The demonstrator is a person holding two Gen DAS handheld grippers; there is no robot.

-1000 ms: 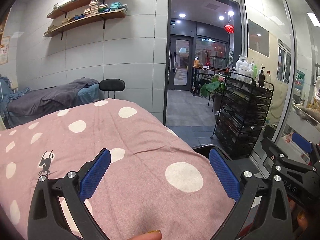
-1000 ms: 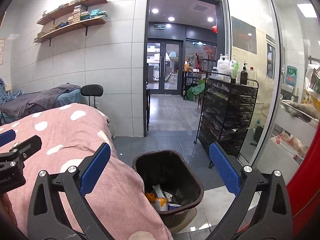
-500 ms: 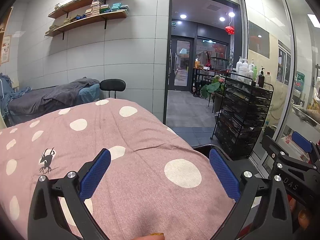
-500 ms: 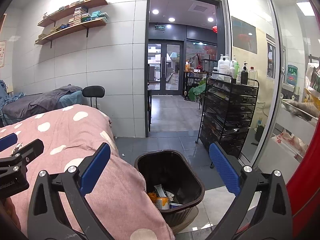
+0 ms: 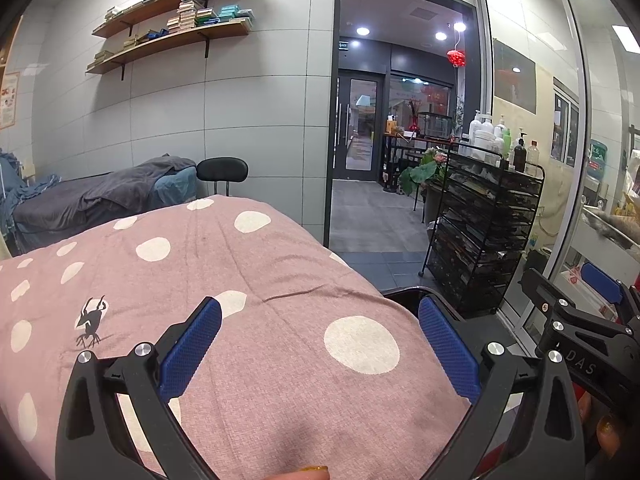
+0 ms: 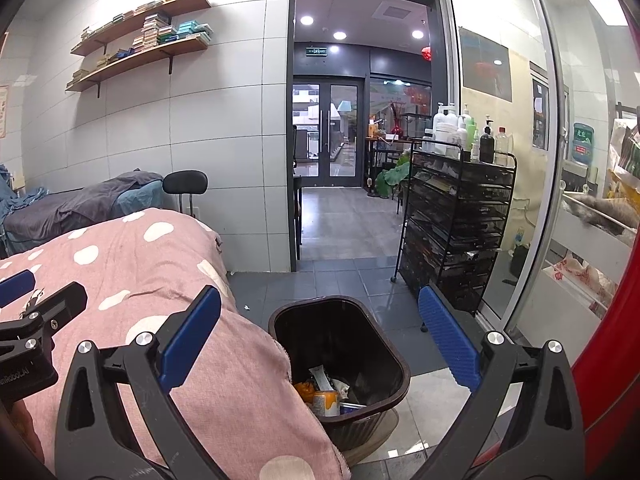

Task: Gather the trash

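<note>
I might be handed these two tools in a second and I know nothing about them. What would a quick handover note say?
Left gripper: open, empty, above the pink spotted blanket.
Right gripper: open, empty, above the trash bin.
The bin stands on the floor beside the bed and already holds a can and wrappers.
Left to do: no loose trash shows on the blanket; one small white scrap lies on the floor.

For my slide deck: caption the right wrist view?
Open right gripper above a trash bin beside a polka-dot bed.
</note>
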